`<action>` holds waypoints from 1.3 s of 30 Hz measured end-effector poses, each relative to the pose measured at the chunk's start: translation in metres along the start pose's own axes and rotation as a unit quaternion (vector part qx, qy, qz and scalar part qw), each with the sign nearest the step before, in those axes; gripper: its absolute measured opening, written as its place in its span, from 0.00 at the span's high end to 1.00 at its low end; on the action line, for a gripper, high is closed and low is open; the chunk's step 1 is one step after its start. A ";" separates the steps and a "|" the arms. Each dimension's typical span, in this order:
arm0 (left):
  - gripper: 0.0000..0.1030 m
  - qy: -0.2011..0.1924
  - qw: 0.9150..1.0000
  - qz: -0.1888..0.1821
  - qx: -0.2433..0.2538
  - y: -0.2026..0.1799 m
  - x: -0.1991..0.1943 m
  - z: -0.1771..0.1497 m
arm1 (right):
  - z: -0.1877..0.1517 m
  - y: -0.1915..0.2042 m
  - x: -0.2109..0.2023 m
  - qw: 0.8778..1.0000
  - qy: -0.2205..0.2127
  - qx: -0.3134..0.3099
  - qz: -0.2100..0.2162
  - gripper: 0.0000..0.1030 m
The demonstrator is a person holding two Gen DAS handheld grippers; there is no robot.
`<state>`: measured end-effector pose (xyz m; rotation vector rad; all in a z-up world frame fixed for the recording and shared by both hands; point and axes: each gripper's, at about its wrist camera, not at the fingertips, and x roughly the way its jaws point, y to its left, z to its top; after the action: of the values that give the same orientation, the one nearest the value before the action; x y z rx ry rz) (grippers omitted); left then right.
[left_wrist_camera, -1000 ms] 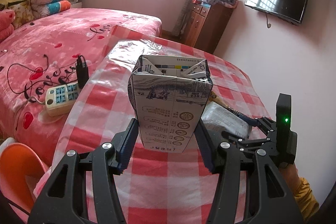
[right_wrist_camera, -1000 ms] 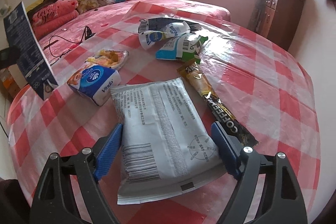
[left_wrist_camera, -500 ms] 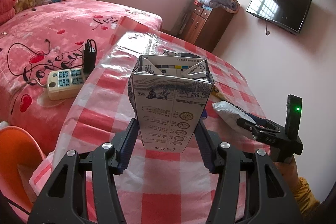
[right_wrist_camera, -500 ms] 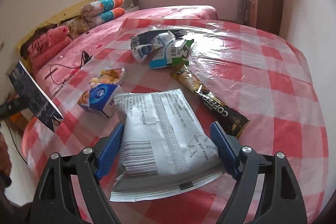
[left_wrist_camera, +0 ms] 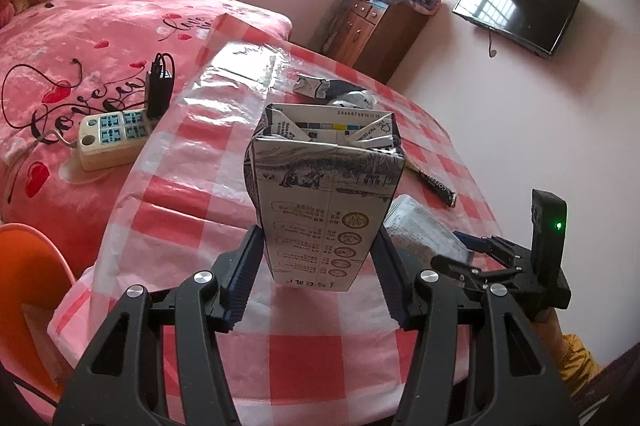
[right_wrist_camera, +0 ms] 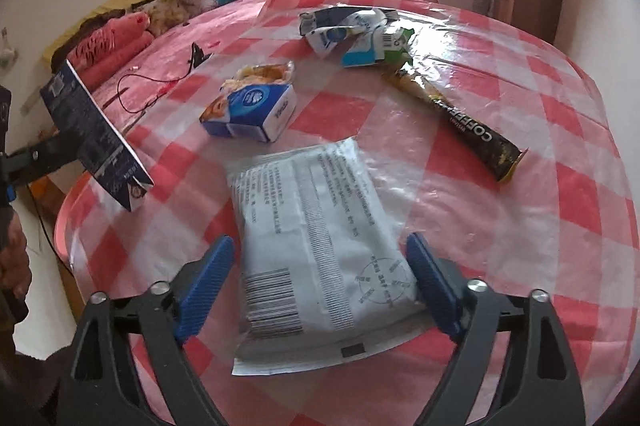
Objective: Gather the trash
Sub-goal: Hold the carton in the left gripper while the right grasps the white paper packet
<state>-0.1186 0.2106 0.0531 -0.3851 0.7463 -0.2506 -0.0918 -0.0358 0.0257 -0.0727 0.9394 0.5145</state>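
Observation:
My left gripper is shut on a blue-and-white milk carton and holds it above the near edge of the red-checked table; the carton also shows in the right wrist view. My right gripper is closed around a white foil packet and its pads touch the packet's sides. The packet and right gripper show at the right of the left wrist view. On the table lie a coffee stick wrapper, a blue tissue pack and crumpled wrappers.
A snack bag lies behind the tissue pack. A pink bed with a power strip lies left of the table. An orange chair stands at the near left. A wooden cabinet stands at the far wall.
The right gripper with the white packet dipped back toward the table after lifting. The left gripper kept hold of the carton and drifted slightly left of the table edge.

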 end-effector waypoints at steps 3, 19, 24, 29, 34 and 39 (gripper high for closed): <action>0.45 0.001 1.000 0.002 0.002 0.000 0.002 0.002 | 0.003 0.003 -0.001 1.000 -0.003 -0.004 -0.003 0.10; 0.24 0.051 0.998 0.041 -0.001 -0.008 0.073 0.018 | 0.005 0.016 0.029 0.996 0.023 -0.070 -0.051 0.08; 0.20 0.070 0.994 0.080 -0.030 -0.004 0.089 0.032 | 0.007 0.016 0.030 0.996 0.022 -0.070 -0.050 0.08; 0.20 0.076 0.989 0.112 -0.060 0.000 0.102 0.048 | 0.009 0.016 0.032 0.996 0.022 -0.071 -0.049 0.08; 0.28 0.077 0.984 0.147 -0.063 0.005 0.115 0.057 | 0.009 0.014 0.031 0.997 0.019 -0.067 -0.043 0.08; 0.30 0.070 0.986 0.140 -0.057 0.006 0.112 0.055 | 0.009 0.016 0.029 0.996 0.014 -0.073 -0.044 0.20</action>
<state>-0.0004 0.1897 0.0192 -0.3688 0.9462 0.0298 -0.0782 -0.0078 0.0112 -0.2526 0.9199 0.5016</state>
